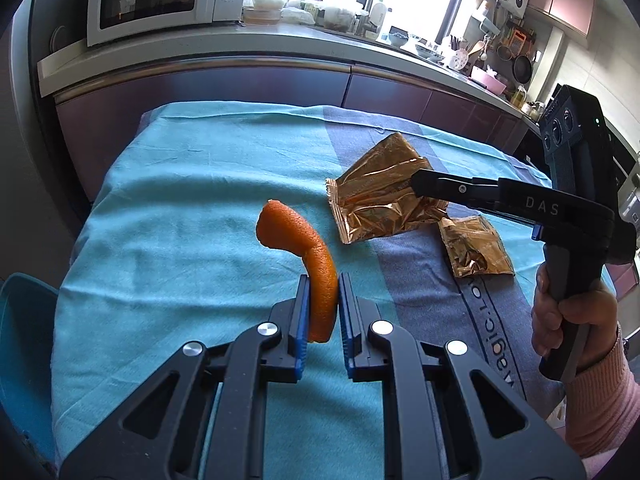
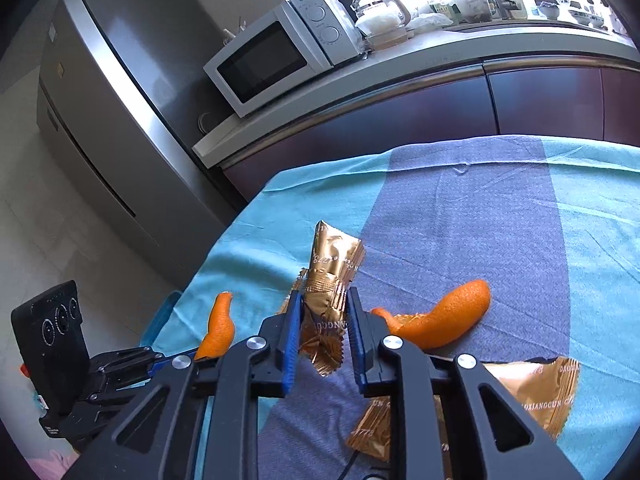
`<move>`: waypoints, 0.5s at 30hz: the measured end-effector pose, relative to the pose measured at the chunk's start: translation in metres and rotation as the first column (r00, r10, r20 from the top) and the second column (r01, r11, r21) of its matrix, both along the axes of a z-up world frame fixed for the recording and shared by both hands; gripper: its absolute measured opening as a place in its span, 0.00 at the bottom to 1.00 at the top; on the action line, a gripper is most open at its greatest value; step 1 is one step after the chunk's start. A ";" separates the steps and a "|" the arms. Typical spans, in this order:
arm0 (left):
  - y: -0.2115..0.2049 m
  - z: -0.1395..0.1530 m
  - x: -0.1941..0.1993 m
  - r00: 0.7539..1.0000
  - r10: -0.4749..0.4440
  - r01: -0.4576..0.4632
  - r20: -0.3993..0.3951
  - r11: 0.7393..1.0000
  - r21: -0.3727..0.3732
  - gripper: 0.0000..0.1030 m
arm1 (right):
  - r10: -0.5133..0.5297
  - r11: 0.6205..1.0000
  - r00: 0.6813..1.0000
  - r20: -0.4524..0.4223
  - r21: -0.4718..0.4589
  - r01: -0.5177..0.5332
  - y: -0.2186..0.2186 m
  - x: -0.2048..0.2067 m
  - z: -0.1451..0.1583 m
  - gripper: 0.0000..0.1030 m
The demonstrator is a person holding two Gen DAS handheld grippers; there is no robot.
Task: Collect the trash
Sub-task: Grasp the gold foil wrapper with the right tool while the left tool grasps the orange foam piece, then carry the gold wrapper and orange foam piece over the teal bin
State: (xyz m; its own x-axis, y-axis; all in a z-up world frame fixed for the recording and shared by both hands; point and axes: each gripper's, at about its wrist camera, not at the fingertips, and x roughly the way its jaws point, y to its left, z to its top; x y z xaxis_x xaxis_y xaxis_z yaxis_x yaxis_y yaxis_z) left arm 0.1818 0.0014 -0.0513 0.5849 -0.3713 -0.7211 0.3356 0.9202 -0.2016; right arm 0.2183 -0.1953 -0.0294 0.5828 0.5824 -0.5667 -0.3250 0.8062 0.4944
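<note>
Left gripper (image 1: 324,280): black frame, blue pads, pointing downward, jaws clamped on curved strip of orange peel (image 1: 308,256). Right gripper (image 2: 323,300): same build, angled down, jaws pinching crumpled gold foil wrapper (image 2: 332,276). Right hand (image 1: 568,316) wraps black handle, pink knitted sleeve (image 1: 604,408) at wrist.

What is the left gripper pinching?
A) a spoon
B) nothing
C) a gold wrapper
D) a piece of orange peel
D: in the left wrist view the left gripper has its blue pads closed on a curved orange peel, while the gold wrapper sits in the right gripper.
</note>
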 end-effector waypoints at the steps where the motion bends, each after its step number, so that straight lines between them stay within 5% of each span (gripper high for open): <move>1: 0.002 0.001 -0.002 1.000 0.003 -0.003 0.004 1.000 0.000 0.14 | 0.004 1.000 1.000 0.004 0.006 -0.004 0.001 -0.003 0.001 0.19; 15: 0.032 0.014 -0.040 0.998 0.044 -0.044 0.036 0.999 0.003 0.14 | 0.074 0.994 0.996 0.057 0.076 -0.078 0.019 -0.037 0.018 0.19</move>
